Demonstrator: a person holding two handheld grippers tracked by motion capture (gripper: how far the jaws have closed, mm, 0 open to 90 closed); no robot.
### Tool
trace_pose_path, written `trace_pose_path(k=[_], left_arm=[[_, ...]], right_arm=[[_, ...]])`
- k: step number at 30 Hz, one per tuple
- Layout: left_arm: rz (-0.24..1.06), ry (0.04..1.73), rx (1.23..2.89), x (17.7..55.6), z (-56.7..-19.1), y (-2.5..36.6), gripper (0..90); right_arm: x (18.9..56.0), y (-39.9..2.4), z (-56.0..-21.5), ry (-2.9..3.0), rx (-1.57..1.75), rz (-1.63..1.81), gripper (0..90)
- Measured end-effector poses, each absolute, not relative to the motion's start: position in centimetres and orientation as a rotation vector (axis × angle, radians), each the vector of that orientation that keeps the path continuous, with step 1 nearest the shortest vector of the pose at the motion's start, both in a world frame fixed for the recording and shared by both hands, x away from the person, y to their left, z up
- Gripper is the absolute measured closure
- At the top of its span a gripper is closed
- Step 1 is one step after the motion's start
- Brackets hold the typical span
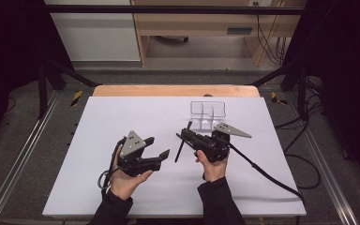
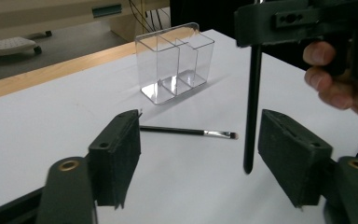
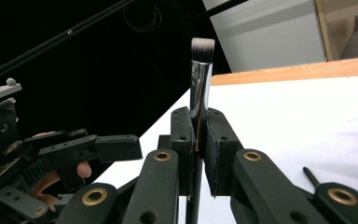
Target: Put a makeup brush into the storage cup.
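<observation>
Right gripper view: the right gripper (image 3: 198, 154) clamps an upright black-handled makeup brush (image 3: 200, 79), the clear plastic compartmented organiser (image 1: 208, 114) just beyond it, the left gripper (image 1: 161, 157) unclenched.

I count two brushes. One is a thick makeup brush (image 3: 200, 79) with a silver ferrule and a pale-tipped head, standing upright near the middle of the table. The other is a thin black brush (image 2: 189, 132), lying flat on the white table (image 1: 122, 117). One clear organiser (image 1: 208, 112) stands at the far side, right of centre; I count three compartments in it. Two hand-held grippers: left gripper (image 1: 157, 147), right gripper (image 1: 183, 136).
</observation>
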State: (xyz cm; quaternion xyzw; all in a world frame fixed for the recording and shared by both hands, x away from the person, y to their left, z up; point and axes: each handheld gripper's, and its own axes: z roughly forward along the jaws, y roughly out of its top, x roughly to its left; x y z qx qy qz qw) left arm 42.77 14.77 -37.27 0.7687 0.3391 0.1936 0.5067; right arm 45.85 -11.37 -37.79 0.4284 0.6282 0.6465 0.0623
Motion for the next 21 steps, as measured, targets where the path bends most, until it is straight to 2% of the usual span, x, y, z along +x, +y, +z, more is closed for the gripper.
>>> trace_pose_path(k=[9,21], left_arm=[[0.490,0.839,1.863,42.9,-37.7,17.3,17.9],[0.505,0.903,1.874,43.2,-39.1,20.8,16.0]], right_arm=[[46.0,-12.1,-37.3,1.913,1.235,1.887,83.5],[46.4,-13.0,-36.7,1.903,1.188,1.815,83.5]])
